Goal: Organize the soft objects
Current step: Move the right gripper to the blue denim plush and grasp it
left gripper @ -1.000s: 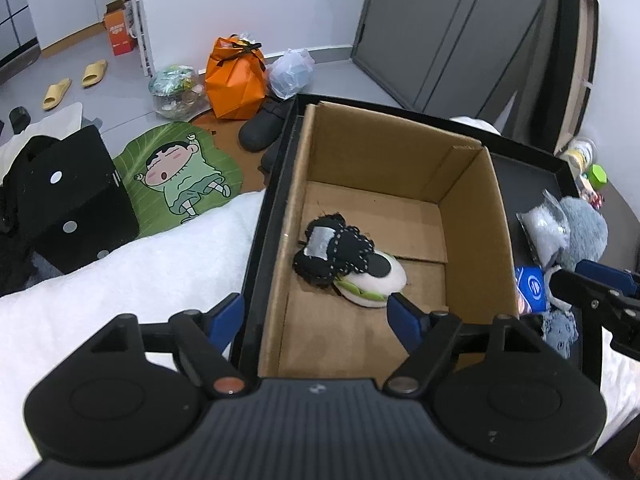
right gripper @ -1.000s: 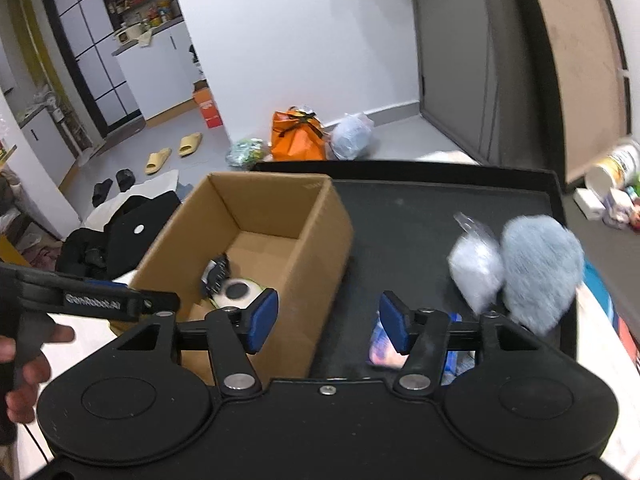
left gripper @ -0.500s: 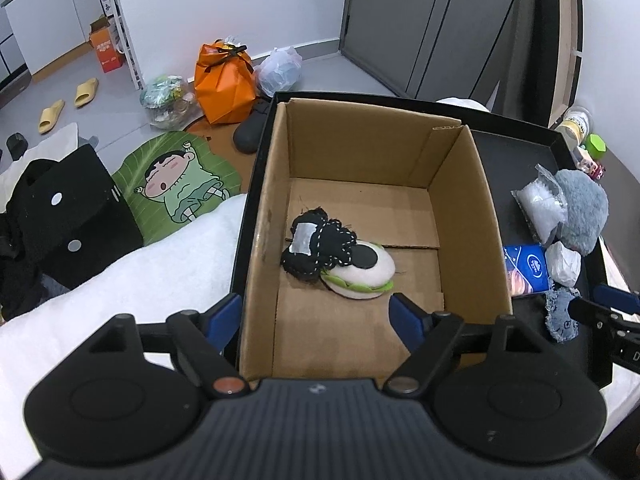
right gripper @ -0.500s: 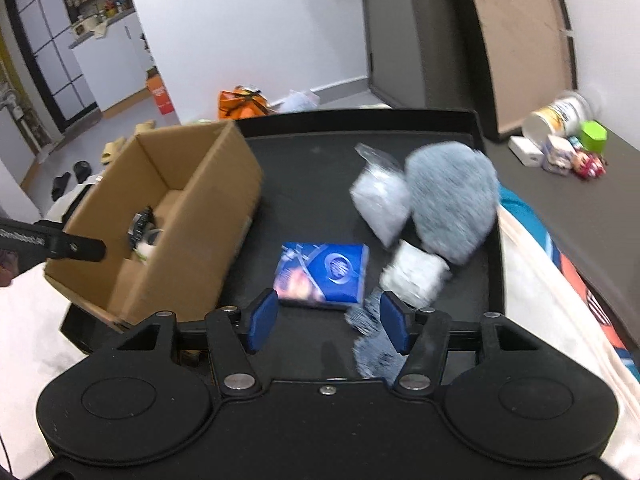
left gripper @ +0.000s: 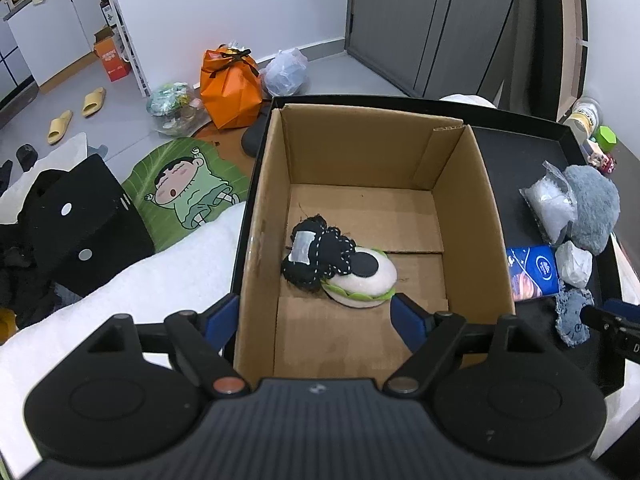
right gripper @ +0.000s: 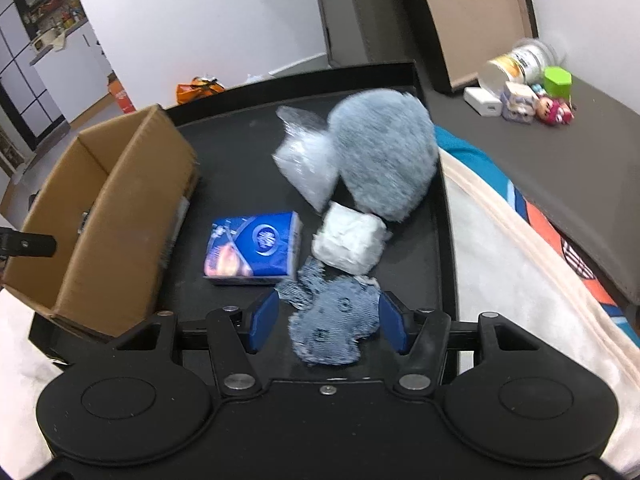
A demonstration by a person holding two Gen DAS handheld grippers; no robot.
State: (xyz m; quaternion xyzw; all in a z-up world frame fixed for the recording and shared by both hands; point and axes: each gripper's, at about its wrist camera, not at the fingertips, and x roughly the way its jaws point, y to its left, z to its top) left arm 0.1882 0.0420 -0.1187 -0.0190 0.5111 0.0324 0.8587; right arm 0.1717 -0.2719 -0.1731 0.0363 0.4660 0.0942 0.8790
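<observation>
A cardboard box [left gripper: 464, 184] [right gripper: 120, 208] stands on a black tray [right gripper: 240, 152]. Inside it lie a black stitched plush [left gripper: 316, 252] and a white-and-green plush [left gripper: 366, 280]. My left gripper [left gripper: 316, 320] is open and empty over the box's near end. On the tray right of the box lie a blue tissue pack [right gripper: 256, 248], a white bundle [right gripper: 348, 240], a clear bag [right gripper: 308, 160], a grey fluffy plush [right gripper: 384, 152] and a denim bear-shaped piece [right gripper: 332, 320]. My right gripper [right gripper: 326, 320] is open, its fingers either side of the denim piece.
White bedding [left gripper: 120, 280] lies left of the tray, a patterned blanket [right gripper: 520, 248] to the right. A can and small toys [right gripper: 532, 92] sit on a dark surface at the far right. Bags, slippers and a cartoon mat [left gripper: 188, 184] are on the floor beyond.
My right gripper has swung right, from facing the box to over the loose items, and come down around the denim piece. The left gripper has pulled back a little.
</observation>
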